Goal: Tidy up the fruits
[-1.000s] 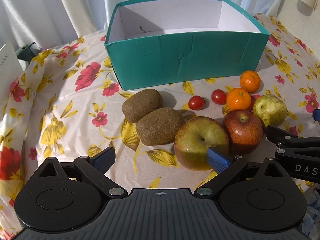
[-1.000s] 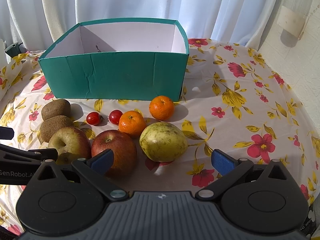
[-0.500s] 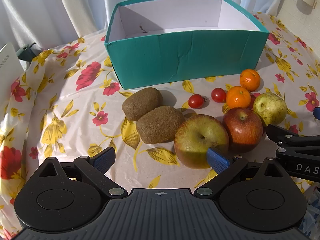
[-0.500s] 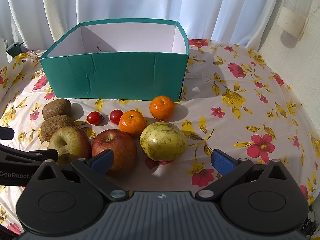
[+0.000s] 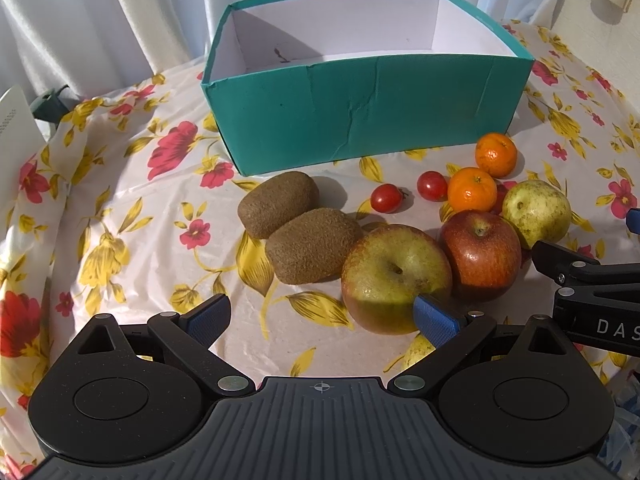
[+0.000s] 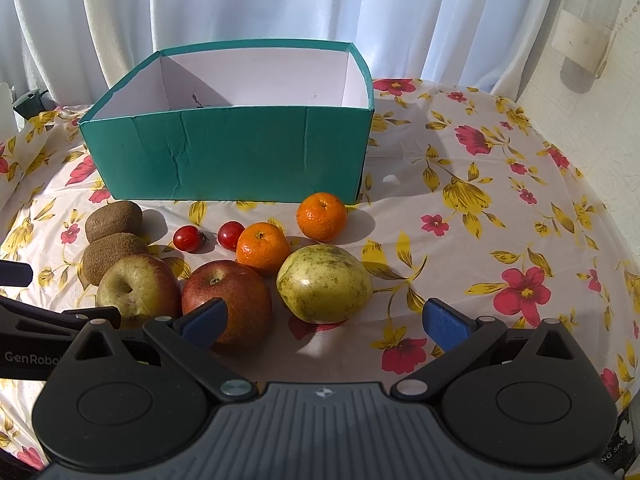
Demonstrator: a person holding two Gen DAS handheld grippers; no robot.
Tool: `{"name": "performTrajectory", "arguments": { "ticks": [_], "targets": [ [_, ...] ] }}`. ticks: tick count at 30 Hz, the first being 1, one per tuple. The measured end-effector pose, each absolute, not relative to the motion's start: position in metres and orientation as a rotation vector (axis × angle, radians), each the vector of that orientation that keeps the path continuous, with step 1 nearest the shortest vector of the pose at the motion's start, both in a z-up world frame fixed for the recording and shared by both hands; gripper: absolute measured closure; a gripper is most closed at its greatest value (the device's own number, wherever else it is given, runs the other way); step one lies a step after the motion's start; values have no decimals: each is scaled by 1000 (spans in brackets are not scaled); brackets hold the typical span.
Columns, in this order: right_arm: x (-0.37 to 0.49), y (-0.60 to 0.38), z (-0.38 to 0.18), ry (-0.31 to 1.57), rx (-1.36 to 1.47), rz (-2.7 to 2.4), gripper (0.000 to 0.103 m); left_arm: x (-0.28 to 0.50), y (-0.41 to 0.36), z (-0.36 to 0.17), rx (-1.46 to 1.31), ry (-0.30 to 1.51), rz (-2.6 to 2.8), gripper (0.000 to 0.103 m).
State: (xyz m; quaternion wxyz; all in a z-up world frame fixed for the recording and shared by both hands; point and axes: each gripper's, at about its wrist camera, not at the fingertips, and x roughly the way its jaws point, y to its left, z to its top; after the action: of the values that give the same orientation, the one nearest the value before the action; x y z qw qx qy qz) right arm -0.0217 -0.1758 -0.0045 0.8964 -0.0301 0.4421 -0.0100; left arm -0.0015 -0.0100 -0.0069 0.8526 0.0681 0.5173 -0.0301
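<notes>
A teal box (image 5: 360, 120) with a white empty inside stands at the back of the flowered table; it also shows in the right wrist view (image 6: 232, 152). In front lie two kiwis (image 5: 312, 250), two cherry tomatoes (image 5: 386, 198), two mandarins (image 5: 472, 190), a yellow-green apple (image 5: 396, 276), a red apple (image 5: 480, 256) and a green pear (image 6: 324, 282). My left gripper (image 5: 320, 318) is open and empty, just before the kiwis and the yellow-green apple. My right gripper (image 6: 324, 322) is open and empty, just before the pear and the red apple (image 6: 228, 296).
White curtains (image 6: 280, 8) hang behind the table. A white wall (image 6: 600, 60) is at the right. A dark green object (image 5: 50, 102) and a white card (image 5: 16, 120) sit at the far left edge. The flowered tablecloth (image 6: 500, 200) stretches right of the fruit.
Both grippers have edged slightly forward and up; the fruit and box have not moved. Both stay open.
</notes>
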Motion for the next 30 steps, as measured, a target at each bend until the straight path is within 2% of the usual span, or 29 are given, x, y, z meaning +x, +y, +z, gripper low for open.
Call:
{"name": "performTrajectory", "arguments": {
  "ticks": [25, 30],
  "targets": [
    [-32, -194, -3, 862, 23, 22, 0, -10, -21, -8, 179, 1058, -114, 3],
    [-49, -222, 6, 694, 188, 48, 0, -37, -23, 2, 200, 929, -237, 2]
  ]
}}
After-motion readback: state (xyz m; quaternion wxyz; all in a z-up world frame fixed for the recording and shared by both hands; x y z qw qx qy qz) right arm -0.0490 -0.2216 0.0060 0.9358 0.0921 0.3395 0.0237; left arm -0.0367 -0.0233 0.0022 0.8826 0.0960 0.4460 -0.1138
